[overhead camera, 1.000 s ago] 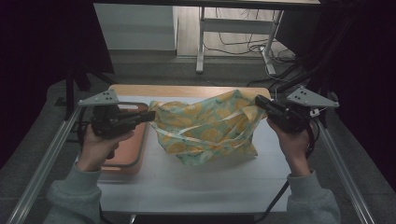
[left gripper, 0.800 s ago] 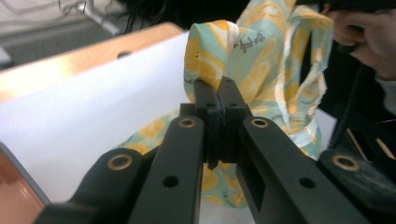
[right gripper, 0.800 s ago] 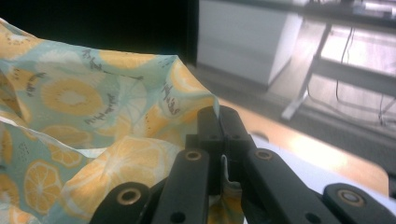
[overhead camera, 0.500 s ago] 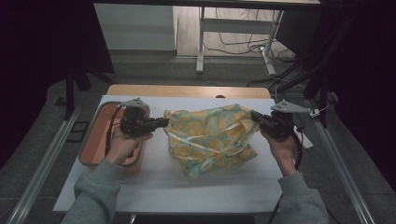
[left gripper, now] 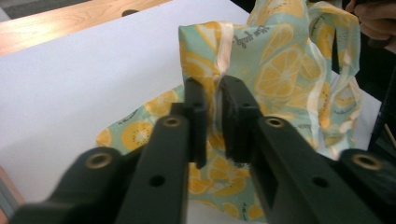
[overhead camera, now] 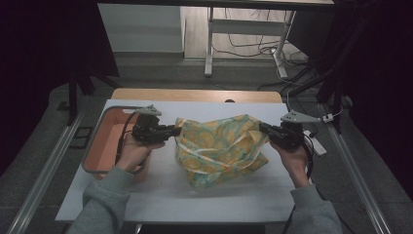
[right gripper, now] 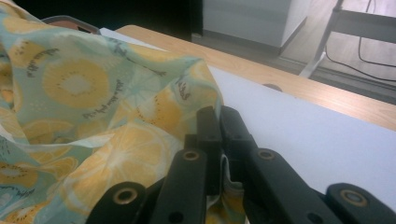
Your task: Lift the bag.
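While both grippers pinch the bag (overhead camera: 219, 146) | left gripper (overhead camera: 176, 129), right gripper (overhead camera: 263, 127) clamped on cloth | mid-spread | next probably: pull apart evenly, lay flat

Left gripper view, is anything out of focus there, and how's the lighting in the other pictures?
Left gripper view: the left tool near the lens is soft, the lemon-print bag sharper. Right gripper view: the right tool is slightly blurred. High view: dim, dark surroundings, white table evenly lit, no glare.

Cloth bag (overhead camera: 221, 148): pale teal, yellow lemon-slice print, cream straps. Tray (overhead camera: 104, 146): salmon-orange, grey rim. Surface (overhead camera: 146, 190): white.
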Tool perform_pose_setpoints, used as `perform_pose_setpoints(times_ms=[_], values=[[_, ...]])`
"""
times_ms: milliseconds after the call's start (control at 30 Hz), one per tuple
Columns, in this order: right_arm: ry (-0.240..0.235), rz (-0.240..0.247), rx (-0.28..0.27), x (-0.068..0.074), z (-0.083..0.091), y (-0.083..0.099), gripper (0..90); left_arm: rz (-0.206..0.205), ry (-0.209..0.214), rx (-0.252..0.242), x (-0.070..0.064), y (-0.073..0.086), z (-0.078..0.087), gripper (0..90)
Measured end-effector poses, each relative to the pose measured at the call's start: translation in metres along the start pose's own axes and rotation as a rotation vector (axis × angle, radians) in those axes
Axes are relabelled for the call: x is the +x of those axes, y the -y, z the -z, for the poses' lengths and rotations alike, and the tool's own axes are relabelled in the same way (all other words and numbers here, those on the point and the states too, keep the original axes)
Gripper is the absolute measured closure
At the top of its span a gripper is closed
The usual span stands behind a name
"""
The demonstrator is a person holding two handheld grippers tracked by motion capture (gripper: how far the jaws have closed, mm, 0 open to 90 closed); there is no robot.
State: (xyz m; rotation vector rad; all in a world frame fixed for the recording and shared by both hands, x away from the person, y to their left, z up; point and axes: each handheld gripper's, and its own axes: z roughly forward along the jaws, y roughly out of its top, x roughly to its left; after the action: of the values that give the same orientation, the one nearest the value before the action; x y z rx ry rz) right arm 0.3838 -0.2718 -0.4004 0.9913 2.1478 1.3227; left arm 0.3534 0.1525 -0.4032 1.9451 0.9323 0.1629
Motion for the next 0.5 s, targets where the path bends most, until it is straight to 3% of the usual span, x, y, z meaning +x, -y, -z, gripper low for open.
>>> perform_pose_setpoints(times_ms=[67,133,200,333,500], values=[[-0.014,0.004,0.000,0.001,-0.002,0.000,80.4,-0.015,-0.013,-0.013,0.000,0.001,-0.001,62.7],[-0.036,0.004,-0.005,0.002,-0.003,0.000,66.8,-0.016,-0.034,-0.018,0.000,0.001,0.000,38.5],[-0.052,0.000,-0.021,0.002,-0.004,0.000,56.8,-0.009,-0.045,-0.034,0.002,0.002,0.005,26.6],[-0.059,-0.005,-0.058,-0.001,0.004,-0.001,41.2,-0.007,-0.075,-0.064,0.006,0.006,0.021,19.6],[-0.080,-0.013,-0.105,-0.005,0.024,-0.001,36.9,-0.026,-0.099,-0.073,0.001,0.020,0.041,20.1]])
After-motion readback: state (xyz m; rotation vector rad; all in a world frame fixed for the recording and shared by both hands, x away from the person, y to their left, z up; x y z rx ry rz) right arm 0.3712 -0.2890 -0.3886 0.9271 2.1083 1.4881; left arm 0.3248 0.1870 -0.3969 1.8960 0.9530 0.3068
